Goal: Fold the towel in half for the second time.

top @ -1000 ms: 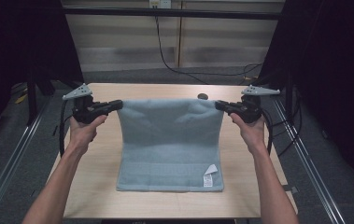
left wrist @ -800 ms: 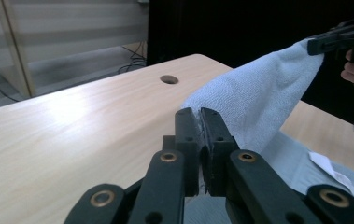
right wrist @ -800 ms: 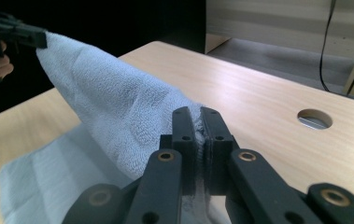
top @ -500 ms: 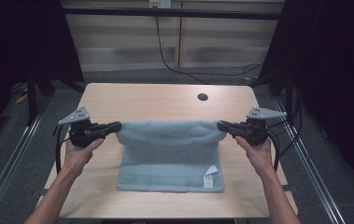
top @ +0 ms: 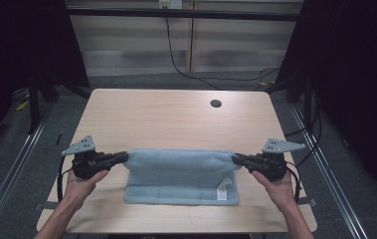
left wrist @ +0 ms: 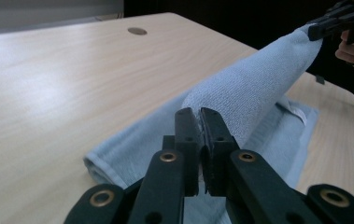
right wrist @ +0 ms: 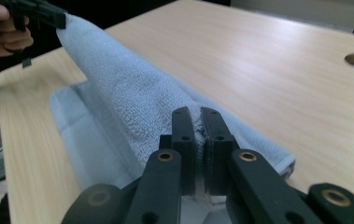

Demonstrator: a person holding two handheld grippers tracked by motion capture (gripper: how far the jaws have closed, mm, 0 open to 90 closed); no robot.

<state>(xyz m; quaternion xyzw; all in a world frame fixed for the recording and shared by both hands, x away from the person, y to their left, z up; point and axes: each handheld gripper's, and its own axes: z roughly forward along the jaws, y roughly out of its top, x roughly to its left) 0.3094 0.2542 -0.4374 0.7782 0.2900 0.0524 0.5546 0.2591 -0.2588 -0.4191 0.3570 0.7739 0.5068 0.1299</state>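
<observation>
- Between the fingers of the left gripper, one corner of a light blue towel is pinched tight; in the left gripper view the two black pads press together with terry cloth squeezed between them.
- Between those of the right gripper, the other corner of the same edge is clamped just as firmly, cloth showing in the narrow gap in the right gripper view.
- From corner to corner the held edge runs taut and raised off the bench, rounded like a soft roll.
- Below that edge the towel's lower layer lies flat on the wood, near the person's side, with a small white label at its near right corner.
- Behind each gripper, a hand wraps the handle: left hand, right hand.
- Farther back, a round hole sits in the bench top, well apart from the towel.
</observation>
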